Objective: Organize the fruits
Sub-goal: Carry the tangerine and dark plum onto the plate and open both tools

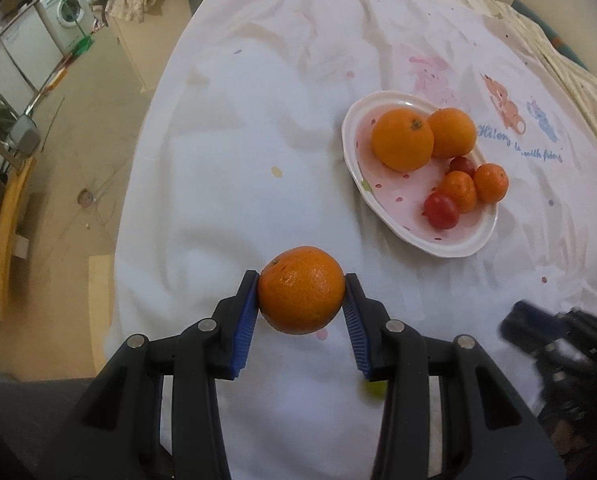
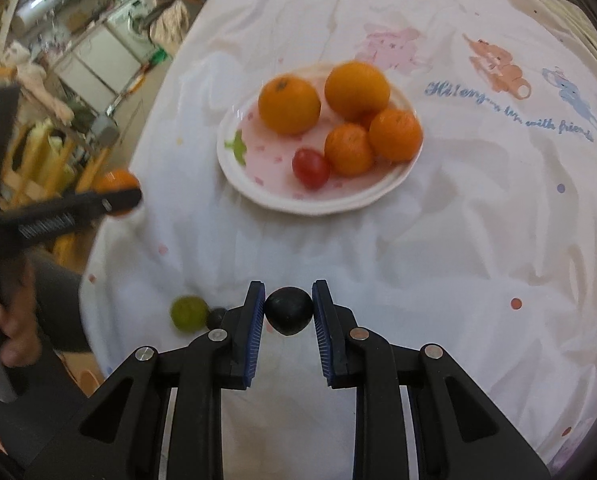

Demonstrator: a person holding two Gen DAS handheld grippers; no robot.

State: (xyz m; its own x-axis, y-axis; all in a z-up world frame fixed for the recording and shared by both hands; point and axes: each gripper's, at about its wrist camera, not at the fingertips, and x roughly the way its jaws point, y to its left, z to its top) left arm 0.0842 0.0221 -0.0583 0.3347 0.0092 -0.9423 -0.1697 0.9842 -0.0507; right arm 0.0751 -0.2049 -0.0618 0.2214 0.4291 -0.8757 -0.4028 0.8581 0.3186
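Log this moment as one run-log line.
left gripper: shut on orange | right gripper: shut on dark fruit | plate: holds six fruits | green fruit: on cloth

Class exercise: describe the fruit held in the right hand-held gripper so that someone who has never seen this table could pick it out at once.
Start at the pink plate of oranges on the white cloth, then come toward the camera to the right hand-held gripper. Pinched between its blue pads is a small dark fruit, nearly black, unlike the orange and red fruit on the plate.

Three large oranges (image 1: 402, 139): two on the plate (image 1: 382, 208), one off it. Two small mandarins (image 1: 491, 183) and two red cherry tomatoes (image 1: 441, 211) on the plate. One green fruit (image 2: 188, 313), two dark fruits (image 2: 288, 311) near the tablecloth's (image 2: 438, 240) near edge.
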